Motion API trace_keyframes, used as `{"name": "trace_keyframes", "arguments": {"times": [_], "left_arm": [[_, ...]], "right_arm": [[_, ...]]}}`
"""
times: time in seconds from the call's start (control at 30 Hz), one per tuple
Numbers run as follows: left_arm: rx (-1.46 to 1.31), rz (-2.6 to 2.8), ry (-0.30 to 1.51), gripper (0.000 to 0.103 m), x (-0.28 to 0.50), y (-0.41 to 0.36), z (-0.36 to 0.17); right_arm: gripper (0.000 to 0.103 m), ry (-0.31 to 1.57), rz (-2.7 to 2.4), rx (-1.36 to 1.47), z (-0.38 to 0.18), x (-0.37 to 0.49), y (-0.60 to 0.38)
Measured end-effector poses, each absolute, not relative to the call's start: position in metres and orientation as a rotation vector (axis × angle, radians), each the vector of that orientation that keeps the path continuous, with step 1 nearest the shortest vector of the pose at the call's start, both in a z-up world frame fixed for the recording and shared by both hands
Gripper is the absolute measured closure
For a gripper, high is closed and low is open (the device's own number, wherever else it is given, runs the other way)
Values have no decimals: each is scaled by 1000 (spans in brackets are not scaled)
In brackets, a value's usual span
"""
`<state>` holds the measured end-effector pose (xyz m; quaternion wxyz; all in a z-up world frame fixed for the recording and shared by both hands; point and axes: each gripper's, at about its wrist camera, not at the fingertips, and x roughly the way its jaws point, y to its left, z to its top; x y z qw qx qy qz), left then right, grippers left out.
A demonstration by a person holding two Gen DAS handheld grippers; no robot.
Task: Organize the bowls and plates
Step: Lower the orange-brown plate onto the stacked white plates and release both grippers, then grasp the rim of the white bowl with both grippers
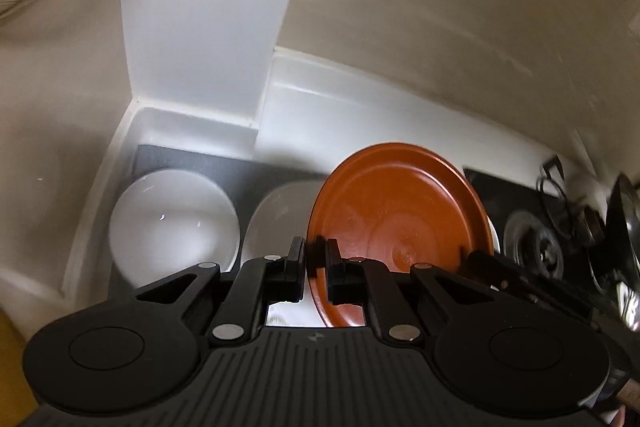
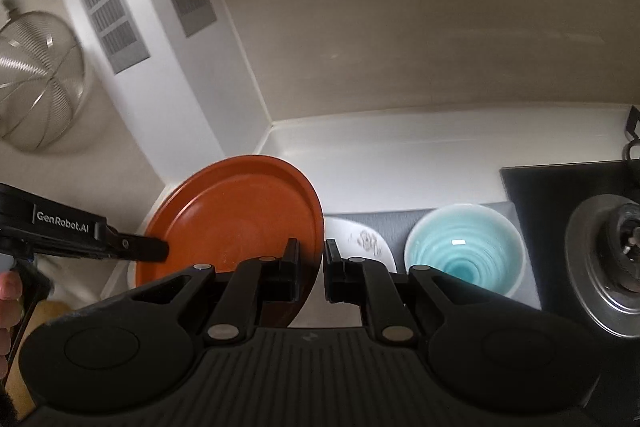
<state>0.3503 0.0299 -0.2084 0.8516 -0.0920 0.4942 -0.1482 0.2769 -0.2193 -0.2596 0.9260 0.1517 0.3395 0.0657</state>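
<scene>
Your left hand-held gripper point(image 1: 315, 259) and your right hand-held gripper point(image 2: 311, 261) are both clamped on opposite edges of the orange plate point(image 1: 400, 215), which is tilted in the air above the bench point(image 2: 400, 155). Below it on the grey mat point(image 2: 400, 219) sit a white bowl point(image 1: 172, 219), a patterned white plate point(image 2: 368, 243) and a turquoise bowl point(image 2: 464, 247), beside the stove burner point(image 2: 608, 259).
</scene>
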Motion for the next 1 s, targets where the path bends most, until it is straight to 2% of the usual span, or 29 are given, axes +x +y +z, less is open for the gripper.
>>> {"name": "trace_keyframes", "arguments": {"times": [0.17,0.43,0.73,0.9,1.0], "left_arm": [[-235,-316,1087,94,368,28,-231],[-123,-272,1110,94,383,11,-279],[-38,-255,1126,94,384,3,-314],[-50,-285,1107,94,372,7,-307],[-43,-316,1021,94,356,22,-287]], "right_arm": [[91,707,102,332,-272,292,-221],[91,812,85,219,-318,308,-209],[90,913,92,217,-356,316,-203],[85,918,98,203,-358,314,-203],[77,908,96,188,-351,309,-206]]}}
